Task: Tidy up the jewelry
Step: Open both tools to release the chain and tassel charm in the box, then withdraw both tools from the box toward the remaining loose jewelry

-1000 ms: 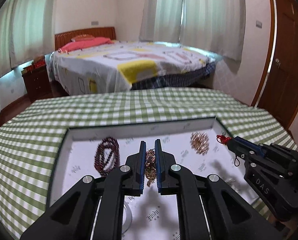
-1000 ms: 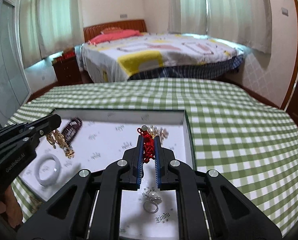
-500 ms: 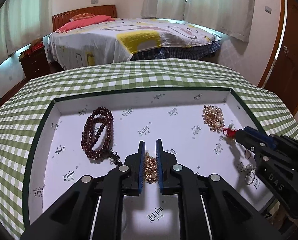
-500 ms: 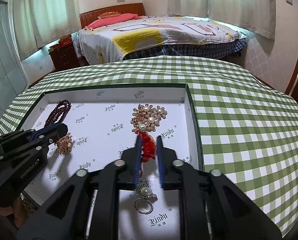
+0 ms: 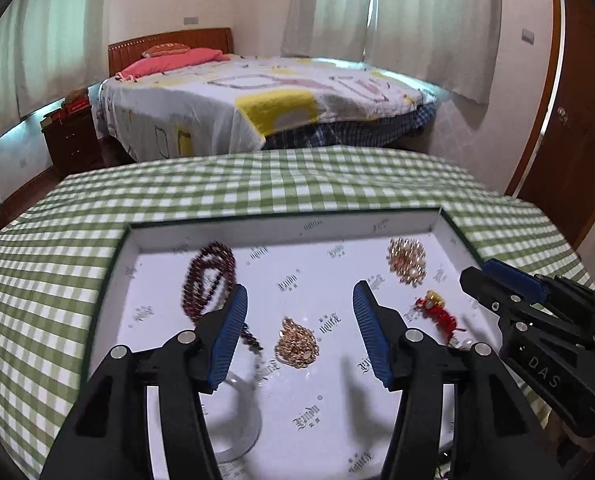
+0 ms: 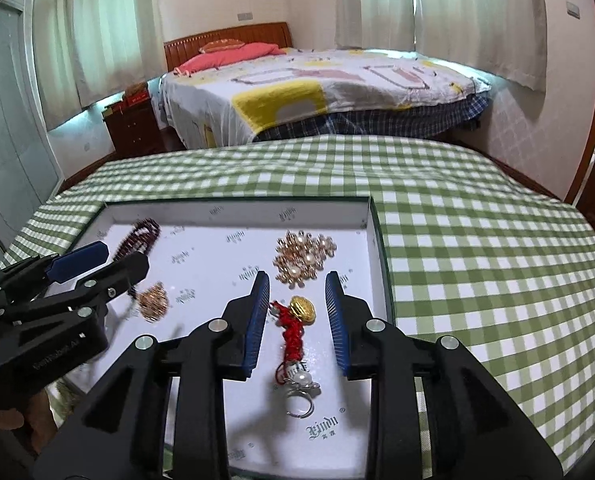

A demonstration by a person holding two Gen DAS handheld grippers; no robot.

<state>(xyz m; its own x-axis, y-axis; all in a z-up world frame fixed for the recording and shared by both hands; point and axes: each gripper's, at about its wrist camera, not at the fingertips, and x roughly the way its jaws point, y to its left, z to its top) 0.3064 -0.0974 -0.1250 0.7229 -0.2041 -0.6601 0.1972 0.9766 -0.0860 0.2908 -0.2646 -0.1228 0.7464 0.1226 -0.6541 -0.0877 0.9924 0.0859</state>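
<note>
A white-lined tray (image 5: 281,226) with a dark green rim holds the jewelry. My left gripper (image 5: 299,292) hovers over it with jaws opening. A heap of gold chain (image 5: 296,343) lies loose on the tray floor below the gap, touching neither pad. My right gripper (image 6: 296,280) is opening too. The red cord with a gold bead (image 6: 293,328) lies flat between its fingers, free of the pads. Also in the tray are a dark red bead bracelet (image 5: 209,276), a gold and pearl brooch (image 6: 305,258) and a pearl ring (image 6: 301,390).
A pale bangle (image 5: 233,420) lies half hidden under my left fingers. The tray sits on a green checked tablecloth (image 6: 477,240) with bare cloth to its right and behind it. Beyond the table stand a bed (image 5: 257,100) and a wooden door (image 5: 569,120).
Both grippers were shut, the left on the gold chain and the right on the red cord. Both have opened, and the two pieces now lie on the tray floor.
</note>
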